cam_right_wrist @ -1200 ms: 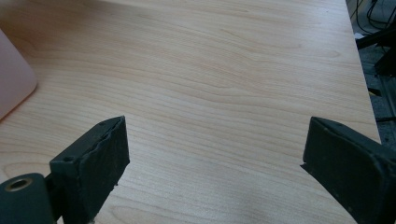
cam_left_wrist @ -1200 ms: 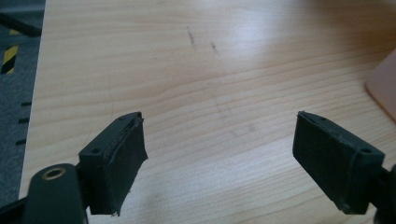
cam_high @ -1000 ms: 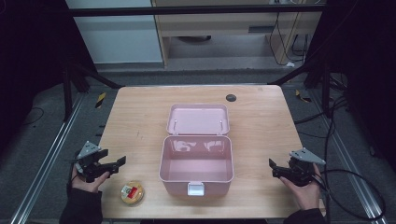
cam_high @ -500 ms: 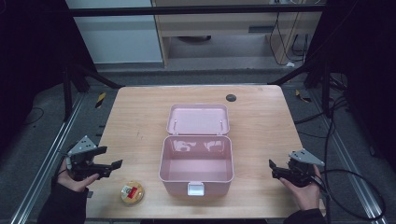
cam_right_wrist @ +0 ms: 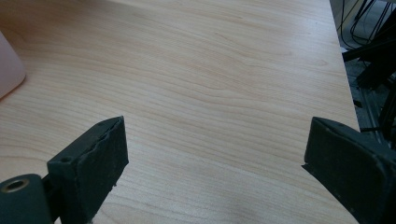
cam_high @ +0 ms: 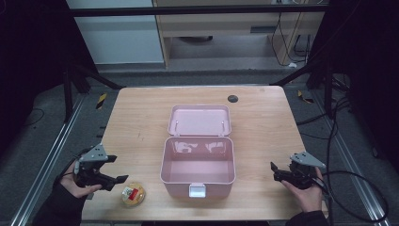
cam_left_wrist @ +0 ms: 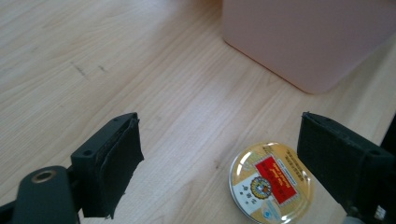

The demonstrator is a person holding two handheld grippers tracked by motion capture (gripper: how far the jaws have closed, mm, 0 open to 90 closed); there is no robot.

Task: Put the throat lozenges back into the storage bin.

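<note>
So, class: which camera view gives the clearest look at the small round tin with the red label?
The left gripper view: the round tin lies close on the table, so its gold lid and red label with print show. In the high view the tin is a small yellow disc with a red spot, left of the pink box.

Black grippers (cam_high: 114, 169) with grey three-cornered plates, trailing cables, dark sleeves (cam_high: 59, 207).

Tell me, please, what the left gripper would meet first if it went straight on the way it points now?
Probably the small round tin, lying on the table just ahead of the open left gripper, slightly toward its right finger. The pink box comes only farther on.
</note>
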